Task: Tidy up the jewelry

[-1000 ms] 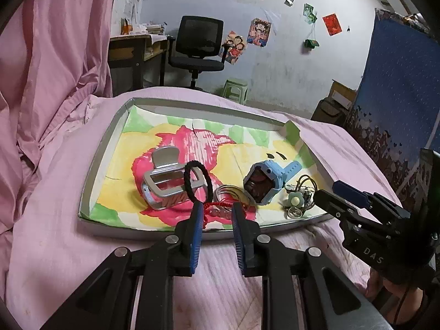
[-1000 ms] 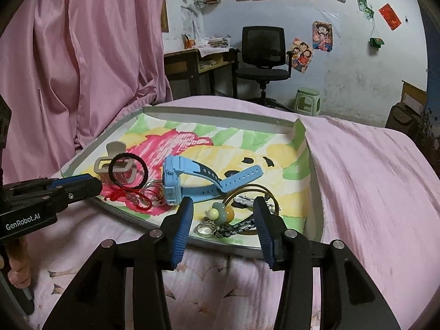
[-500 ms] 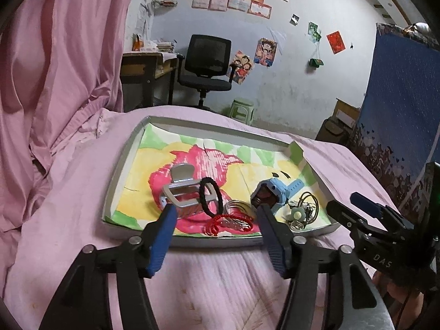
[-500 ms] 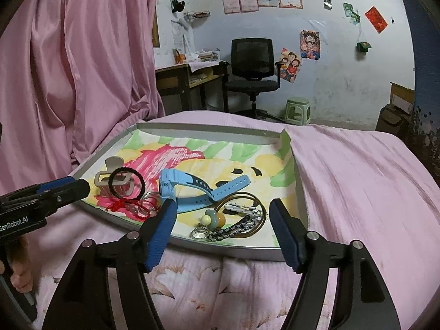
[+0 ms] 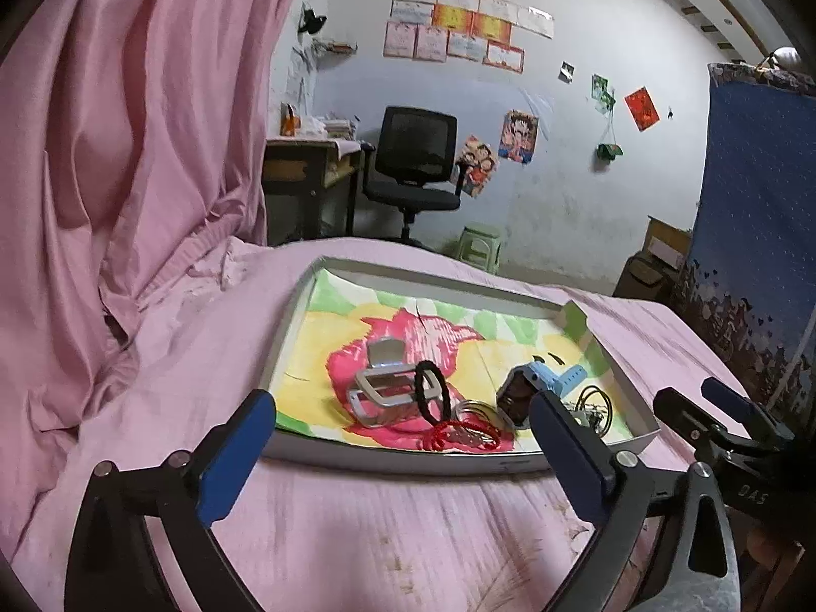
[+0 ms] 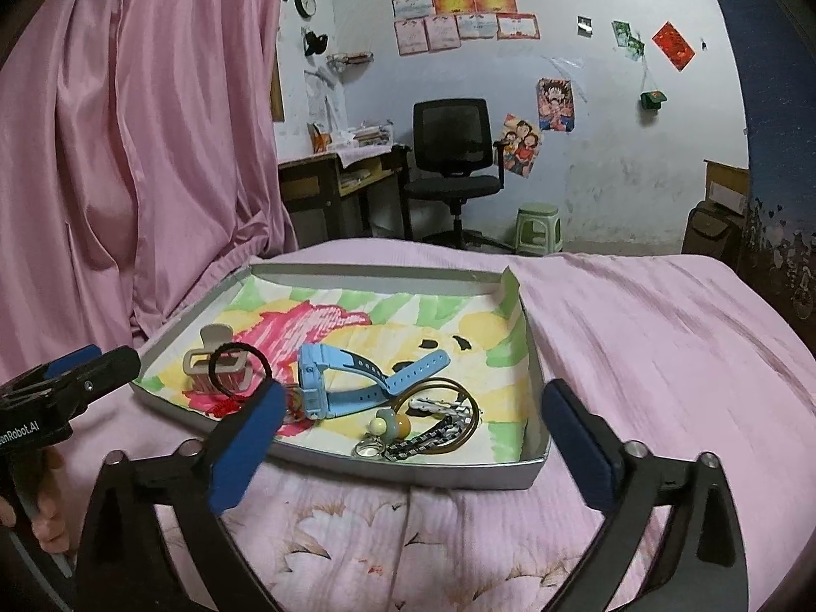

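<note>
A shallow grey tray (image 5: 408,459) (image 6: 408,472) lined with a coloured drawing lies on the pink bed. In it are a grey hair claw (image 5: 380,392) (image 6: 204,362), a black hair tie (image 5: 433,398) (image 6: 239,370), a red string bracelet (image 5: 459,433), a blue watch (image 5: 535,387) (image 6: 357,382), thin bangles (image 6: 443,418) and a beaded keychain (image 6: 387,431). My left gripper (image 5: 403,454) is open and empty, in front of the tray's near rim. My right gripper (image 6: 408,438) is open and empty, near the tray's right front corner.
A pink curtain (image 5: 102,178) hangs at the left. Beyond the bed stand a desk (image 6: 331,178), a black office chair (image 6: 454,163) and a green stool (image 6: 538,227). A blue hanging cloth (image 5: 765,255) is at the right.
Both grippers have opened wide and pulled back and up from the tray. The left one was nearly shut by the red bracelet a second ago. The jewelry has not moved.
</note>
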A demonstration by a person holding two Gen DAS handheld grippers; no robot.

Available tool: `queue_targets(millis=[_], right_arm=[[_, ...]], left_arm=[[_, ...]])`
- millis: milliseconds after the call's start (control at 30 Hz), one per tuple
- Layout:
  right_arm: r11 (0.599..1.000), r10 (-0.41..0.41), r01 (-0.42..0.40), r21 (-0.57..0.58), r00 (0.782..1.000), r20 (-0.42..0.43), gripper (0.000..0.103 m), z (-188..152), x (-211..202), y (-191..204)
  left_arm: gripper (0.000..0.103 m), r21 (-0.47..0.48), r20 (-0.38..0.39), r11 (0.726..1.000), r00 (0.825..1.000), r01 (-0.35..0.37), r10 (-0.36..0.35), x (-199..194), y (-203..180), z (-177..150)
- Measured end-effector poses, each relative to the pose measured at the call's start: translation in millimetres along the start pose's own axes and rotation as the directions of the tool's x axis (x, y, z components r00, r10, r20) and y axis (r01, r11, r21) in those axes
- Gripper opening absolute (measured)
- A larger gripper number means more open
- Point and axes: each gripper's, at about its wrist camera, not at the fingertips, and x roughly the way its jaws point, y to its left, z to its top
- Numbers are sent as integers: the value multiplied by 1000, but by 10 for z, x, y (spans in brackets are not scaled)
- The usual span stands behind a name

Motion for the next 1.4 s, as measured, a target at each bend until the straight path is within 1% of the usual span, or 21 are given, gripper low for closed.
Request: queue_targets(millis=[300, 433, 700, 1100, 1400], right_arm=[[1000, 3, -3, -10, 999, 50, 102, -7, -190, 69], [1000, 3, -3, -12, 998, 64, 102, -39, -289, 88], [1000, 10, -8, -28, 997, 82, 102, -78, -465, 106], [999, 15, -10, -40, 992, 127, 102, -139, -762, 116], [996, 24, -10, -94, 988, 149, 102, -244, -1001, 170]], left_arm=[[103, 19, 48, 999, 998, -30, 29, -200, 47, -63], [103, 23, 81, 999, 996, -42, 40, -324, 60, -101], [103, 56, 104, 998, 994, -39, 33, -487, 28, -166], [103, 68, 120, 997, 992, -34, 26, -737, -23, -340], [103, 74, 134, 996, 990, -47, 36, -944, 2, -472]])
